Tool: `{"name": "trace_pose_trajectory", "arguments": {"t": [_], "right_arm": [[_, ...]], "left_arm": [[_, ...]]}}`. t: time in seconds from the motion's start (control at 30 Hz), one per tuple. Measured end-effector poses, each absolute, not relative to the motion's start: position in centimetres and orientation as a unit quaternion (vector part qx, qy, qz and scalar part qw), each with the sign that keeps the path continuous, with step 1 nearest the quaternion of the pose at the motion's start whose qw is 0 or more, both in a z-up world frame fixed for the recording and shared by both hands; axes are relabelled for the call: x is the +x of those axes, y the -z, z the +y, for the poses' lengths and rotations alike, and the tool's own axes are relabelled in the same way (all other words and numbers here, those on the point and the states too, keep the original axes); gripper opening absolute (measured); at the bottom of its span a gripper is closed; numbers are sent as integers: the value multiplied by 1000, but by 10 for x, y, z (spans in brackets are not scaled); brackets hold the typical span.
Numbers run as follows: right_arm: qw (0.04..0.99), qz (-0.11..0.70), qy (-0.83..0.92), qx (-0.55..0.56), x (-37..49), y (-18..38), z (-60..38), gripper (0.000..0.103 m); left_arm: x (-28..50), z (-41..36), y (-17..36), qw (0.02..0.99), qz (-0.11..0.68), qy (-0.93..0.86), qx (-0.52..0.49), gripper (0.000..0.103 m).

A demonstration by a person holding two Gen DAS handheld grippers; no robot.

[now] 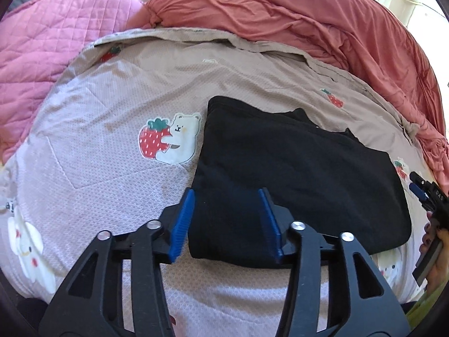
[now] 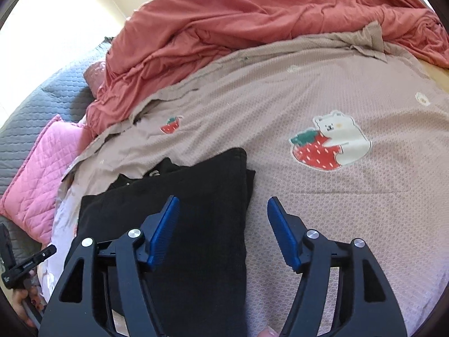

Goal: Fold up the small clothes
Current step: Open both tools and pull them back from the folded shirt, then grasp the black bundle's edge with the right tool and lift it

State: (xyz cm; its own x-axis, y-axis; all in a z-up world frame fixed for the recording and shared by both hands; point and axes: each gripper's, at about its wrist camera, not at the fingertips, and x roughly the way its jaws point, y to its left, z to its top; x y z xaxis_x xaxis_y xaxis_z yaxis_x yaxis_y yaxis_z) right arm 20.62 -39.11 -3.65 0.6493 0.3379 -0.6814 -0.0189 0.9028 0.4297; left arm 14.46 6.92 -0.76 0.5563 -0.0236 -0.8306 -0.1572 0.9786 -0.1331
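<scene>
A black garment [image 1: 294, 174] [image 2: 182, 196] lies folded into a flat rectangle on the beige bed cover [image 1: 112, 146] [image 2: 350, 210]; a collar or sleeve part pokes out at its far edge. My left gripper [image 1: 227, 193] is open above the garment's near left corner, its blue pads apart and clear of the cloth. My right gripper [image 2: 223, 200] is open wider above the garment's right edge, one pad over the black cloth and the other over the bed cover. Nothing is held.
The cover carries prints of a bear hugging a strawberry [image 1: 168, 140] [image 2: 328, 143]. A rumpled coral duvet [image 1: 322, 19] [image 2: 252, 19] lies behind it. A pink quilted pillow [image 1: 47, 42] [image 2: 42, 168] and grey quilt [image 2: 36, 112] sit to the side. A hand [image 1: 437, 241] grips the other tool.
</scene>
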Motion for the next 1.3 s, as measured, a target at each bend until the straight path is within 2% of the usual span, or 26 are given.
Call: {"name": "trace_pose_trajectory", "arguments": {"t": [0.07, 0.1, 0.13, 0.17, 0.23, 0.43, 0.7, 1.3], "right_arm": [[894, 396, -102, 184, 203, 31, -388, 64], [896, 392, -103, 179, 202, 29, -386, 81], [901, 386, -101, 172, 199, 26, -384, 90], [907, 374, -99, 164, 196, 22, -381, 95], [914, 363, -105, 149, 193, 16, -376, 95], [934, 326, -115, 86, 181, 1, -354, 97], [945, 290, -142, 57, 155, -18, -332, 98], [928, 294, -216, -71, 115, -12, -213, 98]], "left_arm": [[142, 66, 1, 881, 462, -39, -89, 52], [141, 66, -1, 883, 459, -39, -88, 56], [140, 65, -4, 884, 457, -39, -89, 60], [139, 65, -5, 885, 455, -40, -90, 61], [138, 65, -9, 887, 450, -43, -94, 70], [137, 64, -14, 892, 442, -45, -89, 84], [137, 69, -11, 894, 437, -56, -75, 93], [143, 123, 10, 886, 441, -85, -112, 94]]}}
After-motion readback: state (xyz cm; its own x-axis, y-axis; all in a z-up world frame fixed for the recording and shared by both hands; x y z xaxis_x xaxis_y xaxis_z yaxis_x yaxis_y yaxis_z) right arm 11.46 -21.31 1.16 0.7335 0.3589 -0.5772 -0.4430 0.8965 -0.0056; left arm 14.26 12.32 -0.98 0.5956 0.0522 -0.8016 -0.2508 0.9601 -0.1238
